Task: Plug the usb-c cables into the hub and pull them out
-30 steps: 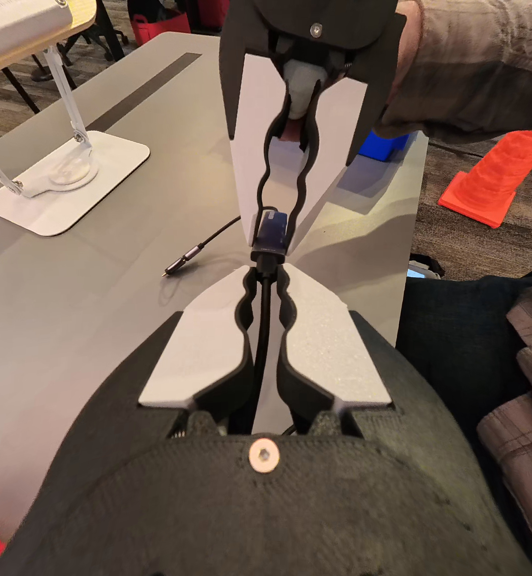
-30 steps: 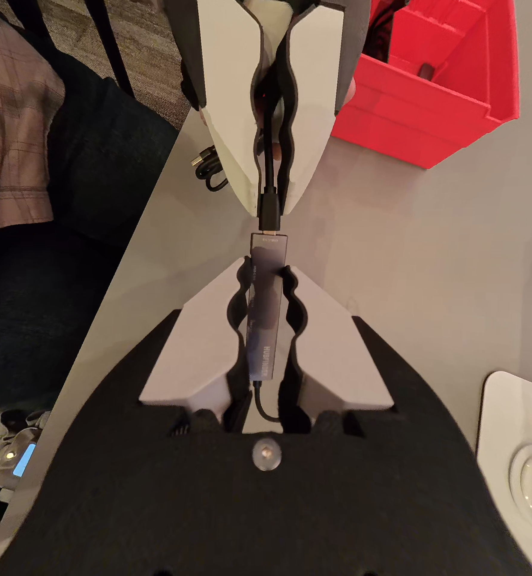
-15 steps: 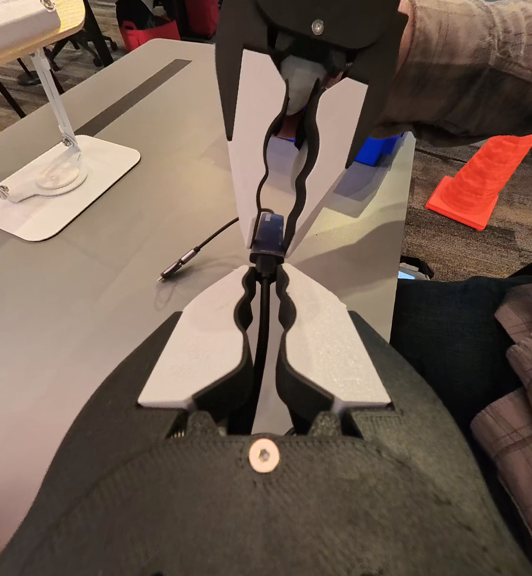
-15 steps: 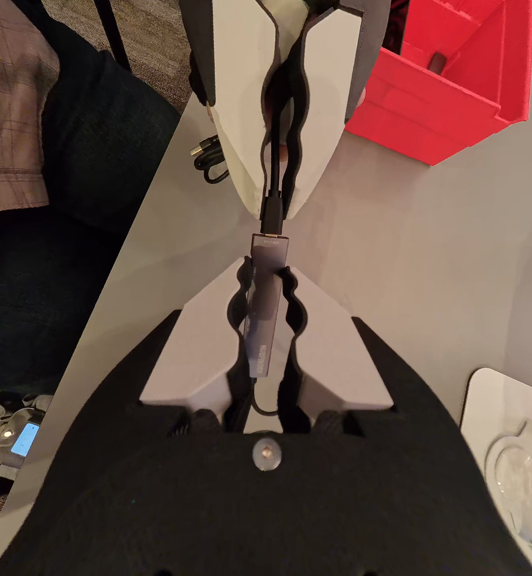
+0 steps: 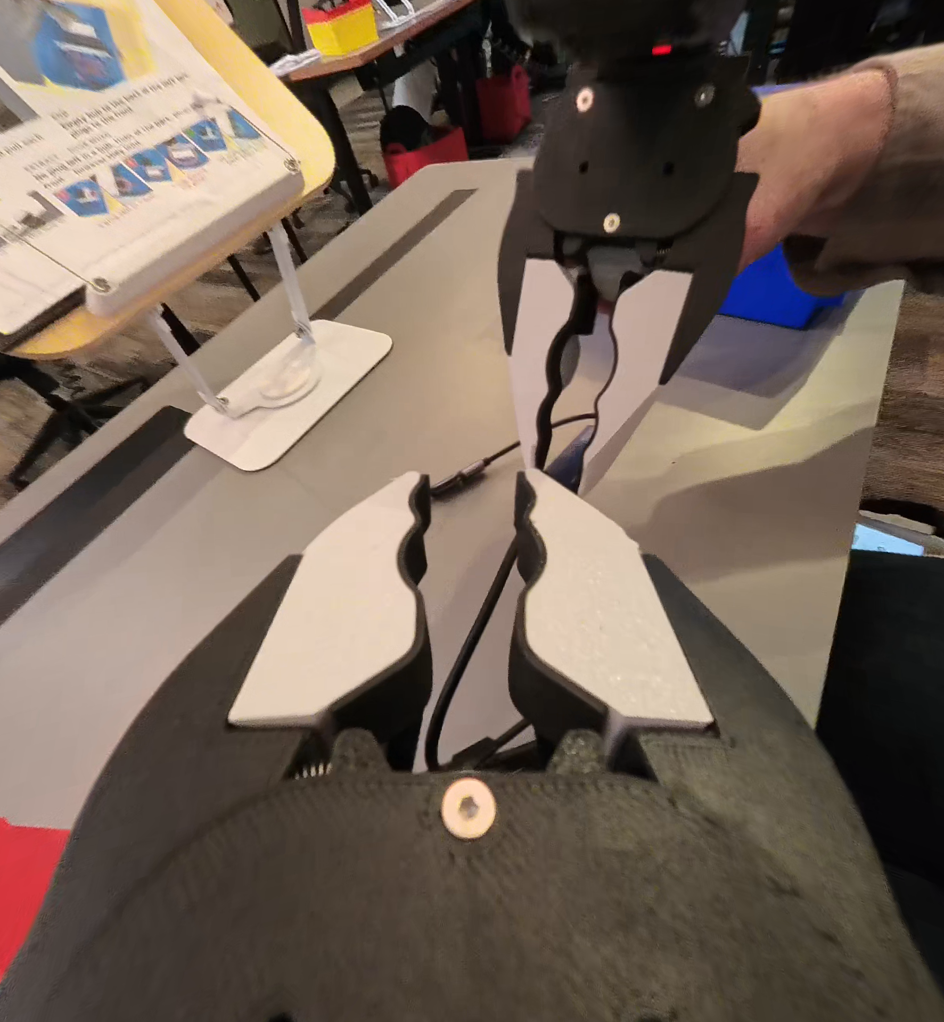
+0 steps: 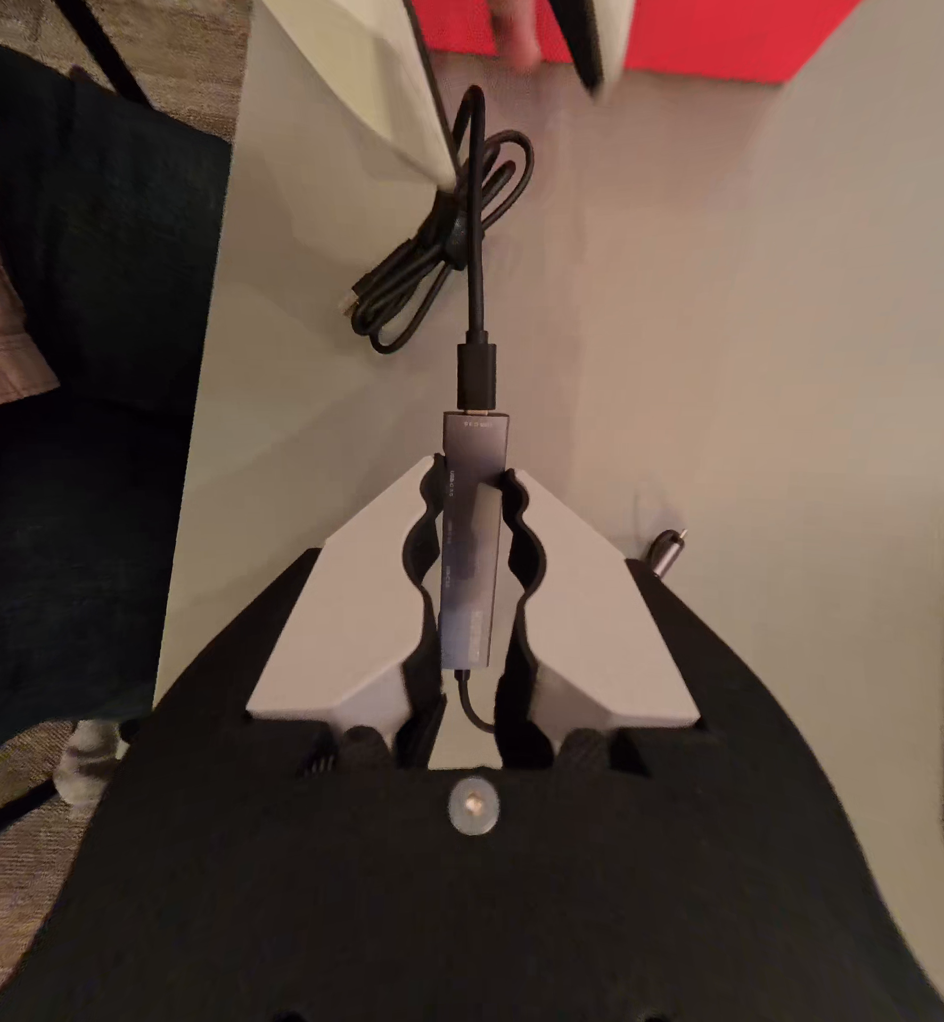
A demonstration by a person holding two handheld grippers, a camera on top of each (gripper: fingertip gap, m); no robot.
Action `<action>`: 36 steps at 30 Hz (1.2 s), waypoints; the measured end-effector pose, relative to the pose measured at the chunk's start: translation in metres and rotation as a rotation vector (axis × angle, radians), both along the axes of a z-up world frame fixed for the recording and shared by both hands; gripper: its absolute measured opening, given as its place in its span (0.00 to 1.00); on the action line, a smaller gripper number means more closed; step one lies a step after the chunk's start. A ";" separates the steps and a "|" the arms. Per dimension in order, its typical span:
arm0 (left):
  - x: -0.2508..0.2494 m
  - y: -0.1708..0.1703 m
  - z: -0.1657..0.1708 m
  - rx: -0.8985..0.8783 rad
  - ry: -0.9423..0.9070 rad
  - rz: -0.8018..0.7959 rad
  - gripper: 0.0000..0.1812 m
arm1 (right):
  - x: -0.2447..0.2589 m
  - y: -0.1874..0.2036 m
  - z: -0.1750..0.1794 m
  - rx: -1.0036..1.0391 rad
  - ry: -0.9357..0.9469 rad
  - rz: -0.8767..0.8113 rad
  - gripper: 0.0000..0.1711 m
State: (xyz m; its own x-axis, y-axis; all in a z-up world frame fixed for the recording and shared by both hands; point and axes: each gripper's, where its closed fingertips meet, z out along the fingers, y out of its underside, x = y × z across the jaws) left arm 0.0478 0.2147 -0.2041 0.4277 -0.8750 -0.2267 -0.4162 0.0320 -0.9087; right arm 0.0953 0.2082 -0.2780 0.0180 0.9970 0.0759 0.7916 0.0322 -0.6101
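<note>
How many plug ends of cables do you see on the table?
3. One black plug sits in the end of the hub. One bare plug ends the black cable bundle. One grey plug lies right of the right gripper. Others may be hidden.

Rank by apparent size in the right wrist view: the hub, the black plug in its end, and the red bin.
1. red bin, though cropped by the frame and farther off
2. hub
3. black plug

Two tools: left tool (image 5: 472, 492), right tool (image 6: 471, 470). One hub (image 6: 472, 531). One black cable (image 6: 478, 359) plugged in. One red bin (image 6: 707, 38). One stand (image 5: 292, 387).
</note>
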 end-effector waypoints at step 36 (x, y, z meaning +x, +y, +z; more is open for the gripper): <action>-0.195 0.046 0.060 0.131 0.379 0.398 0.13 | 0.073 0.033 -0.025 -0.111 0.130 -0.686 0.25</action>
